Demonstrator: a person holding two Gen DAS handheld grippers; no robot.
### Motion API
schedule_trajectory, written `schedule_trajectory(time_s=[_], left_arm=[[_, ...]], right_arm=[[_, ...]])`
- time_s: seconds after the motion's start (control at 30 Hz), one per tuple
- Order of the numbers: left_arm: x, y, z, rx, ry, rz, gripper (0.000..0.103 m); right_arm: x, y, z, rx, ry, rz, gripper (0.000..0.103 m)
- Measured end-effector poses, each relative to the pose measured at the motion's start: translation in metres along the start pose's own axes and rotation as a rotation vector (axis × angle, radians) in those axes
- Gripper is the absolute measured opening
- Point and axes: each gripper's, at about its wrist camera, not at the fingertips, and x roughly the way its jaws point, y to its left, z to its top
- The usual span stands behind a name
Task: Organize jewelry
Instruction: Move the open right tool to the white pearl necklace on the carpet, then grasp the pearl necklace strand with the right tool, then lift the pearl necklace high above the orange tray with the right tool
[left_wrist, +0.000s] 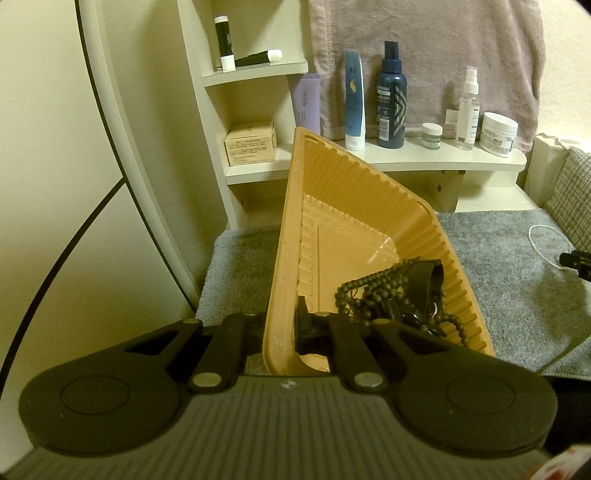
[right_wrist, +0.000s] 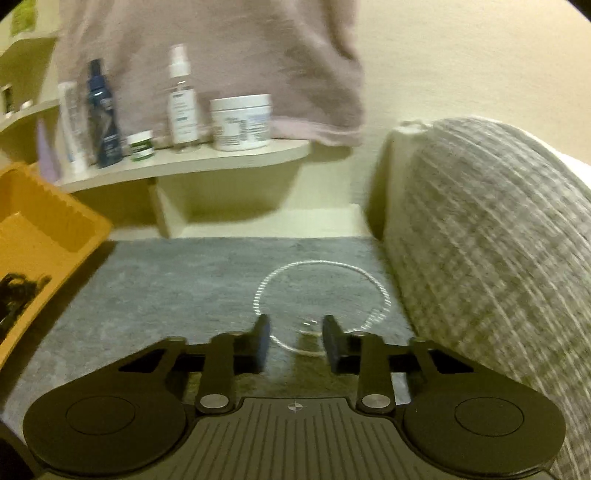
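My left gripper (left_wrist: 284, 332) is shut on the near left wall of an orange ribbed tray (left_wrist: 369, 192), which tilts up off the grey mat (left_wrist: 509, 266). Inside the tray lie a dark bead necklace (left_wrist: 373, 291) and a black strap piece (left_wrist: 430, 273). In the right wrist view a thin silver chain necklace (right_wrist: 321, 264) lies in a loop on the mat (right_wrist: 177, 280). My right gripper (right_wrist: 297, 343) is low over the loop's near end, its jaws apart with the chain between them and not pinched. The tray (right_wrist: 48, 229) shows at the left edge there.
A pale shelf (left_wrist: 424, 158) behind the mat carries bottles and jars (left_wrist: 391, 96); a pinkish towel (left_wrist: 424, 44) hangs above it. A checked cushion (right_wrist: 498, 240) crowds the mat's right side. A mirror frame (left_wrist: 122, 147) stands at the left.
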Motion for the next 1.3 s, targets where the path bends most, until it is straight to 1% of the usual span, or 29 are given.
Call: schedule_trajectory(time_s=[0.1, 0.2, 0.27, 0.3, 0.4, 0.47, 0.57, 0.73, 1.07, 1.3], left_arm=[[0.0, 0.0, 0.0, 0.001, 0.001, 0.001, 0.006], [-0.001, -0.001, 0.0, 0.001, 0.001, 0.0, 0.006], [0.0, 0.0, 0.0, 0.002, 0.001, 0.001, 0.006], [-0.001, 0.0, 0.0, 0.001, 0.001, 0.001, 0.006], [0.0, 0.0, 0.0, 0.001, 0.001, 0.001, 0.006], [0.0, -0.001, 0.0, 0.001, 0.002, 0.001, 0.006], [-0.001, -0.001, 0.0, 0.003, 0.001, -0.001, 0.006], [-0.001, 0.0, -0.001, 0.004, 0.002, -0.001, 0.006], [0.0, 0.001, -0.001, 0.003, 0.002, -0.002, 0.006], [0.0, 0.002, -0.002, 0.004, 0.001, -0.004, 0.006]], right_arm=[[0.01, 0.007, 0.005, -0.076, 0.014, 0.041, 0.018], [0.024, 0.01, 0.009, -0.129, 0.038, 0.048, 0.017], [0.032, 0.011, 0.009, -0.151, 0.069, 0.035, 0.013], [0.036, 0.011, 0.008, -0.157, 0.078, 0.035, 0.01], [0.039, 0.01, 0.006, -0.173, 0.077, 0.049, 0.008], [0.038, 0.01, 0.006, -0.172, 0.082, 0.062, 0.002], [0.033, 0.009, 0.01, -0.159, 0.084, 0.076, 0.002], [0.007, 0.007, 0.025, -0.138, 0.034, 0.094, 0.002], [-0.058, 0.01, 0.09, -0.156, -0.133, 0.137, 0.002], [-0.087, 0.02, 0.124, -0.185, -0.21, 0.185, 0.002]])
